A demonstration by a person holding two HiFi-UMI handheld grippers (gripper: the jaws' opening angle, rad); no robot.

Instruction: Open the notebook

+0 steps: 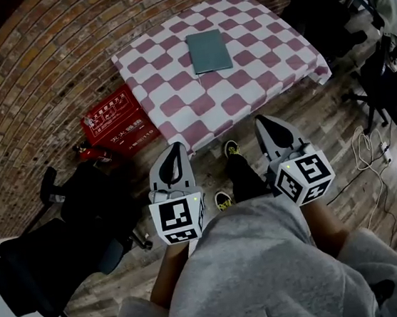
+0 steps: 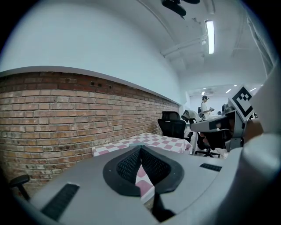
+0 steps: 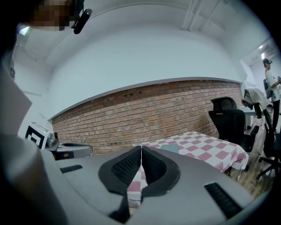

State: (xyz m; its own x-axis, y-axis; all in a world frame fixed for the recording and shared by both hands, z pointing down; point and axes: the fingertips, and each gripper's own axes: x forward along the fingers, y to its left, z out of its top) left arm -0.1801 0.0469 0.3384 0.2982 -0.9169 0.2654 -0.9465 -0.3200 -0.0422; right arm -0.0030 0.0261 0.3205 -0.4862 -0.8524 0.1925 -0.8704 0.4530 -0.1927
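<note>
Head view: one table (image 1: pixel 178 110) in a pink-and-white check bears one notebook (image 1: pixel 209 51). The notebook is grey-green, closed and flat, and lies near the table's far middle. Two grippers, the left gripper (image 1: pixel 177 148) and the right gripper (image 1: pixel 263 120), hang well short of the table. One red box (image 1: pixel 119 124) sits by the brick wall (image 1: pixel 36 66).

Left gripper view: the jaws are pressed together and hold nothing.

Right gripper view: the jaws are likewise closed and empty, with the notebook ahead on the table.

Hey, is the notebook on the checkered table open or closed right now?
Closed. The notebook lies flat on the checkered table, showing only its plain grey-green cover, with no pages visible.
</note>
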